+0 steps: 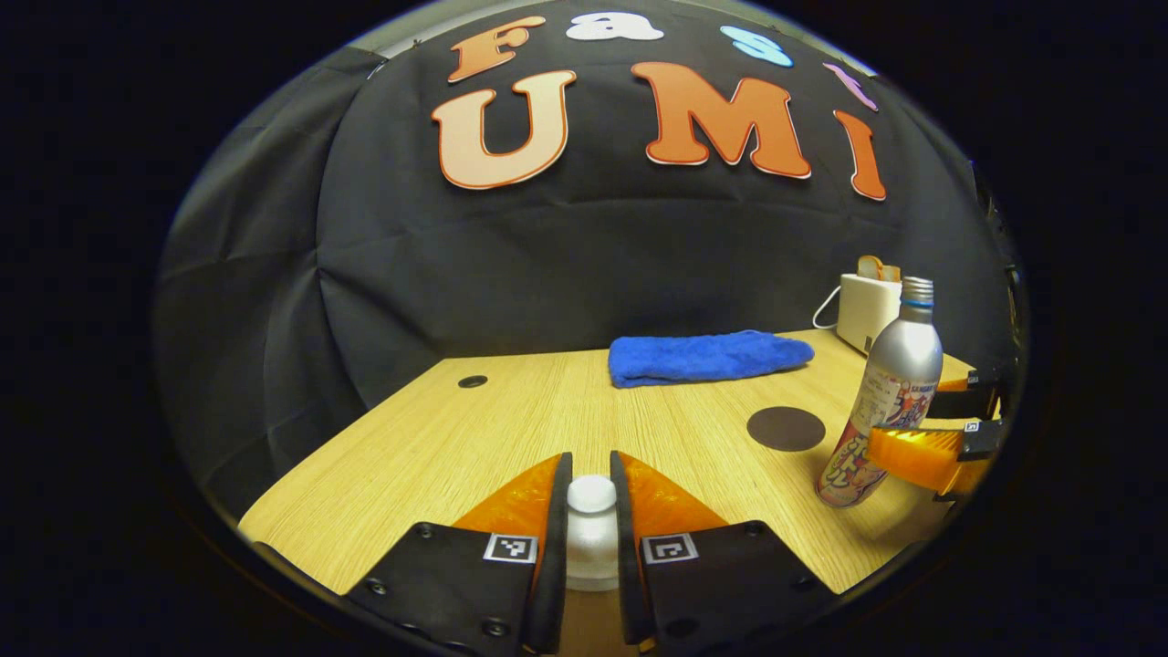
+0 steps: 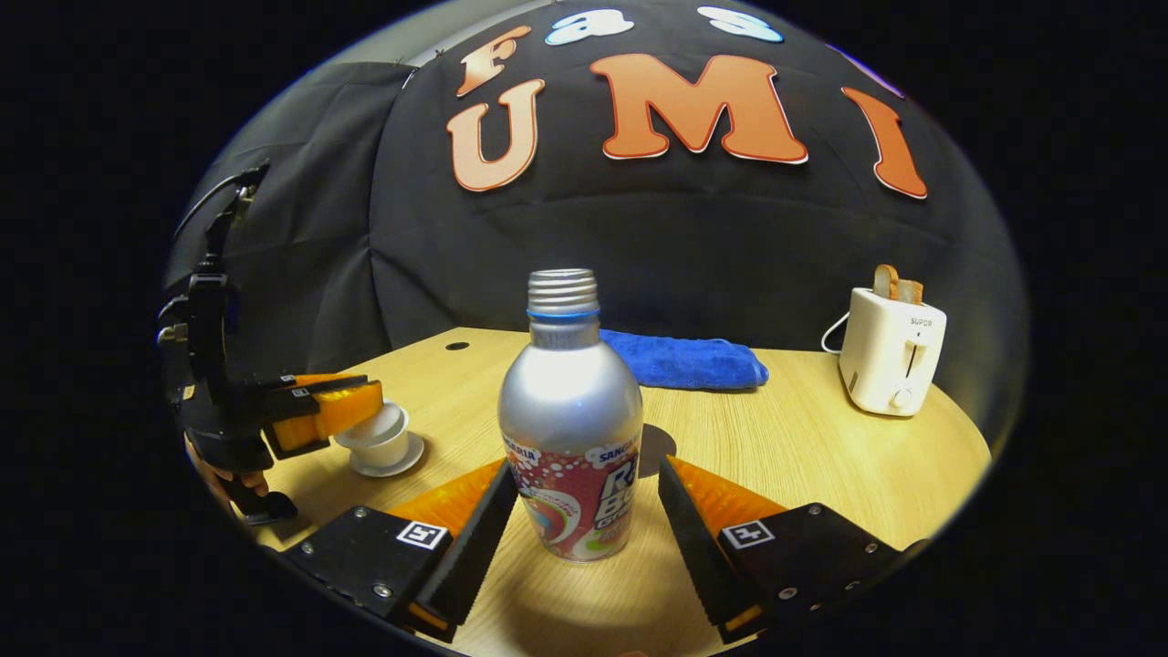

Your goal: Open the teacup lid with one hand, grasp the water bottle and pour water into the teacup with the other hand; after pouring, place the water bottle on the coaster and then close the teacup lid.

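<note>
My left gripper (image 1: 591,464) is shut on the white knob of the teacup lid (image 1: 591,497). The right gripper view shows that gripper (image 2: 321,409) over the white teacup (image 2: 388,447) on its saucer. I cannot tell if the lid is lifted. The silver water bottle (image 2: 570,429), with a red label and a screw cap, stands upright on the table between my right gripper's (image 2: 584,470) open fingers. One finger (image 2: 686,529) stands a little off it. In the left gripper view the bottle (image 1: 892,392) is at the right, the right gripper (image 1: 931,422) around it. The dark round coaster (image 1: 786,428) lies left of it.
A folded blue towel (image 1: 707,356) lies at the back of the wooden table (image 1: 511,411). A white toaster (image 2: 891,351) with bread in it stands at the back right, its cord trailing behind. A small cable hole (image 1: 472,381) is at the back left.
</note>
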